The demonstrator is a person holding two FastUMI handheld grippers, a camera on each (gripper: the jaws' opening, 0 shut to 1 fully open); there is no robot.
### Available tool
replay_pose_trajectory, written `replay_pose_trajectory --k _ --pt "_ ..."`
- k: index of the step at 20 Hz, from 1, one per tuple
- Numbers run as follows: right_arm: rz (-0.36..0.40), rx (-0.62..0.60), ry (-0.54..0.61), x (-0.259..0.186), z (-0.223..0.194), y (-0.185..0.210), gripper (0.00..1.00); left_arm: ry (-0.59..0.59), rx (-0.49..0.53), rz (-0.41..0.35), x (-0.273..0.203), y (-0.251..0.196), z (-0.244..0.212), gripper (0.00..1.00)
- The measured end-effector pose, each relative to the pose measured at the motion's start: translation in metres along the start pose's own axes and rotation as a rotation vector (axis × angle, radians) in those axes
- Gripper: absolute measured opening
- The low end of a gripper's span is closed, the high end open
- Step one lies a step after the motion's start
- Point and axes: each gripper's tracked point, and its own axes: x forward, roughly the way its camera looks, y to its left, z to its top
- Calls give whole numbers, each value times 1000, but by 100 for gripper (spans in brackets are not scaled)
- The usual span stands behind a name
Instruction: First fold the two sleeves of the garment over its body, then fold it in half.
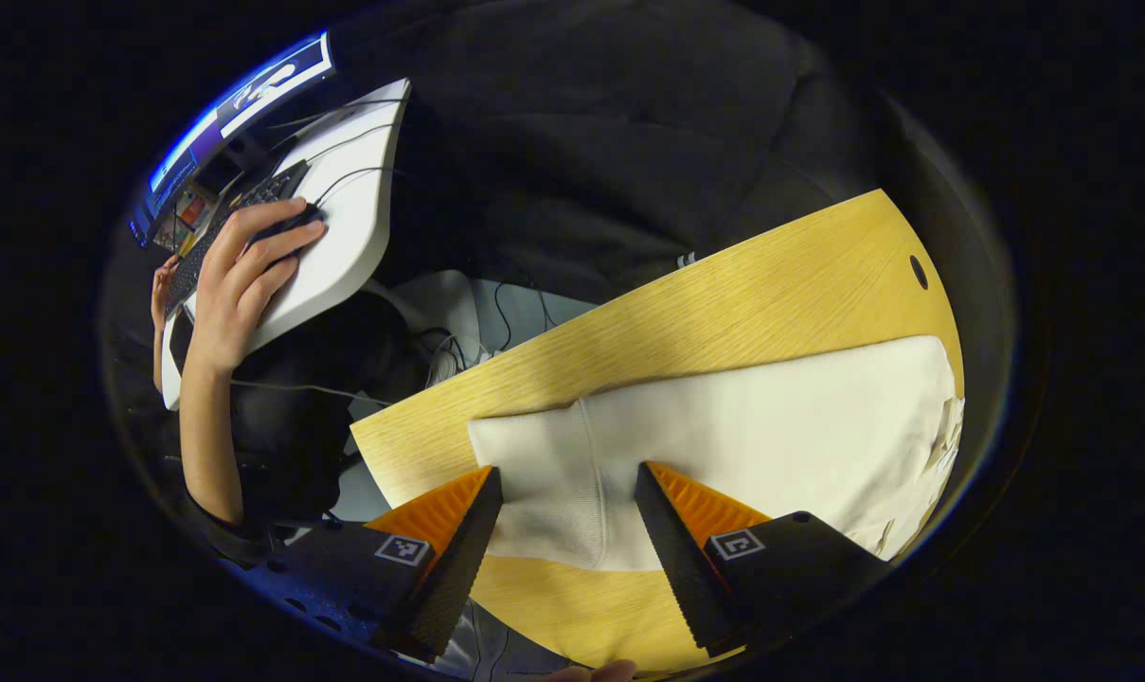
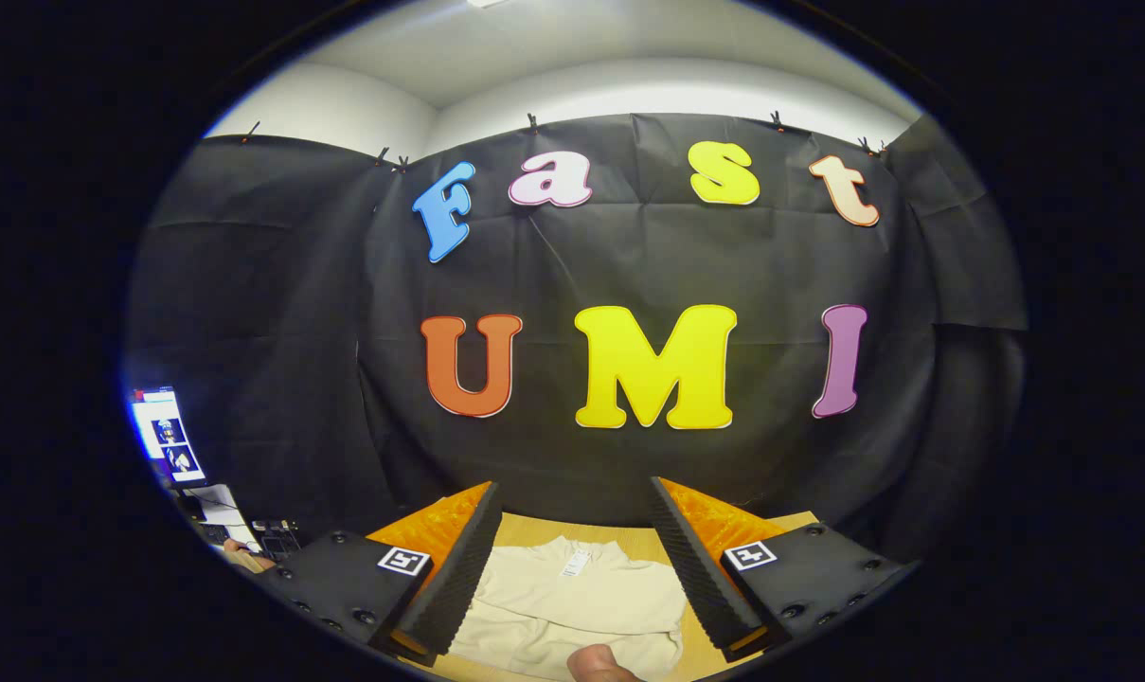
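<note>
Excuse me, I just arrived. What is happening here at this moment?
A person holds two grippers above a cream garment that lies on a wooden table. Both the left gripper and the right gripper are open and hold nothing. The garment looks already partly folded, though I cannot tell how far. At a side desk, a hand rests on a mouse beside a keyboard.

One garment (image 1: 724, 426), one table (image 1: 724, 303), two tools (image 1: 567, 559) (image 2: 572, 568), one keyboard (image 1: 236, 223).
</note>
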Motion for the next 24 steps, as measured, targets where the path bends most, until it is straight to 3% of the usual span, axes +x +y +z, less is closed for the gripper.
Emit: replay_pose_trajectory --k 7,8,9,10,14,16,17,18,19,21,23,24 --pt "-33 6 -5 -27 -18 -35 96 113 4 14 3 -2 3 92" --pt "-39 -1 -10 -32 -23 -43 93 128 11 8 3 -1 3 92" --pt "-46 -6 -6 -37 -30 -51 96 143 11 6 3 -1 3 92" --pt "-49 -7 8 -42 -39 -59 96 147 22 6 2 0 3 96" --pt "-66 9 76 -58 -63 -92 96 140 38 18 1 4 1 75" --pt "-87 16 79 -64 -62 -111 96 136 42 26 0 3 -3 52" --pt "-96 16 77 -67 -62 -118 93 136 52 24 -1 0 -4 43" --pt "-102 15 68 -69 -59 -125 96 138 66 27 -2 -2 -5 37" --pt "-106 9 57 -71 -55 -129 96 137 84 26 -4 -5 -6 23" --pt "-103 -6 24 -74 -45 -133 96 137 112 17 -9 -12 -8 13" --pt "-89 -26 -9 -75 -36 -133 93 106 137 -2 -21 -24 -7 10" --pt "-80 -37 -20 -76 -32 -132 96 89 157 -11 -29 -30 -6 9"
